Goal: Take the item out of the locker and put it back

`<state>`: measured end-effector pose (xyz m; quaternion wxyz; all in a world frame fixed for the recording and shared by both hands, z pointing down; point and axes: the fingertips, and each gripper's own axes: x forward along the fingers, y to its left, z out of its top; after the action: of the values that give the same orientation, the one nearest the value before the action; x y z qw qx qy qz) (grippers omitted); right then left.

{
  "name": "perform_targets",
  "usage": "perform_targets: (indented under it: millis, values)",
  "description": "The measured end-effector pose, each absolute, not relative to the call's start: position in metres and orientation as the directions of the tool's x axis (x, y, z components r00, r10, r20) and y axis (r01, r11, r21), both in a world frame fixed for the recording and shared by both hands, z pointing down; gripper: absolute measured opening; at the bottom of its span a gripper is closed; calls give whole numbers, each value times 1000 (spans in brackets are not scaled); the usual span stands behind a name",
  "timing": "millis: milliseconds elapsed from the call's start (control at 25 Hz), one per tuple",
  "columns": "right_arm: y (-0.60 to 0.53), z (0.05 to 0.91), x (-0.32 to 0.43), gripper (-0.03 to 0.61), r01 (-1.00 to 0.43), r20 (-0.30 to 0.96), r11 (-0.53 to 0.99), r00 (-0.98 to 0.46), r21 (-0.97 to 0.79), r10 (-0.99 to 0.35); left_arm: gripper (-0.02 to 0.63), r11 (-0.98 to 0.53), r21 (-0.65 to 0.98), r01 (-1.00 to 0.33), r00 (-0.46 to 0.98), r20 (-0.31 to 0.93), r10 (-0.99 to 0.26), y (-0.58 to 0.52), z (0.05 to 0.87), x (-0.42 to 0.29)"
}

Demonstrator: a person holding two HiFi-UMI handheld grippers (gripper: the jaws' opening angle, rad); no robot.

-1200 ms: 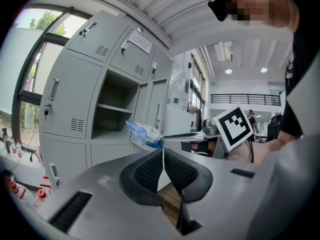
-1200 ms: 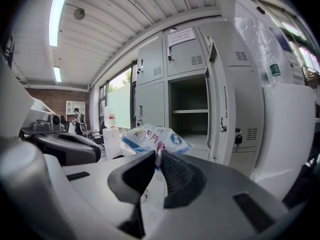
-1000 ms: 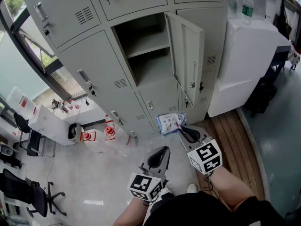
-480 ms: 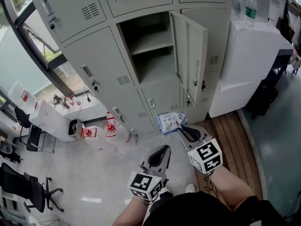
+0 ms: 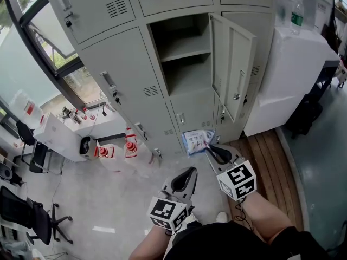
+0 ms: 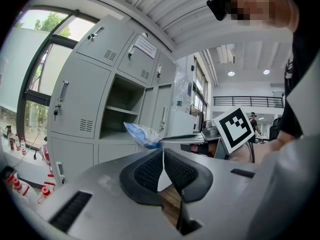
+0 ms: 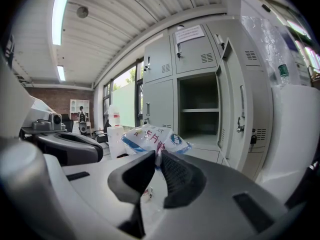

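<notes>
Right claw (image 7: 157, 156): clenched on the packet (image 7: 155, 139). We see both pads pinching the plastic, and they hide the packet's lower edge.
Packet: a blue-and-white plastic pouch, held in the air in front of the locker (image 5: 122, 80) and outside its open compartment (image 5: 184, 64). We cannot read the print, which is too small.
Left claw (image 6: 163, 151): clenched on nothing, its pad tips touching. It sits beside the right claw and apart from the packet.
Locker: grey steel. In the head view the frame cuts off its top row, and the bottom row is partly behind the packet.
Open compartment: one shelf runs across it. The back wall lies in shade.
Door (image 5: 234, 72): swung out to the right, so it covers part of the neighbouring locker front.
White cabinet (image 5: 284, 75): stands just right of the lockers.
Bottle (image 5: 296, 16): stands on the white cabinet. It is blurred, and we make out only a green label.
Hands: hidden under the marker cubes. Only the forearms show at the bottom edge.
</notes>
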<state>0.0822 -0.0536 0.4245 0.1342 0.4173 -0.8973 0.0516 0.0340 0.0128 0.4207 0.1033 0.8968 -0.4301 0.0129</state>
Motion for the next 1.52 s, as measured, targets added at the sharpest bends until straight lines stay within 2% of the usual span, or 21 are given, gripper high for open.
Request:
perform_targets:
  millis: [880, 1520]
  values:
    - [-110, 409, -14, 95, -806, 246, 589, -562, 48, -789, 22, -666, 142, -733, 679, 76, -731, -31, 409, -64]
    - [-183, 403, 0, 95, -837, 242, 541, -511, 77, -825, 22, -685, 133, -717, 696, 75, -714, -73, 409, -59]
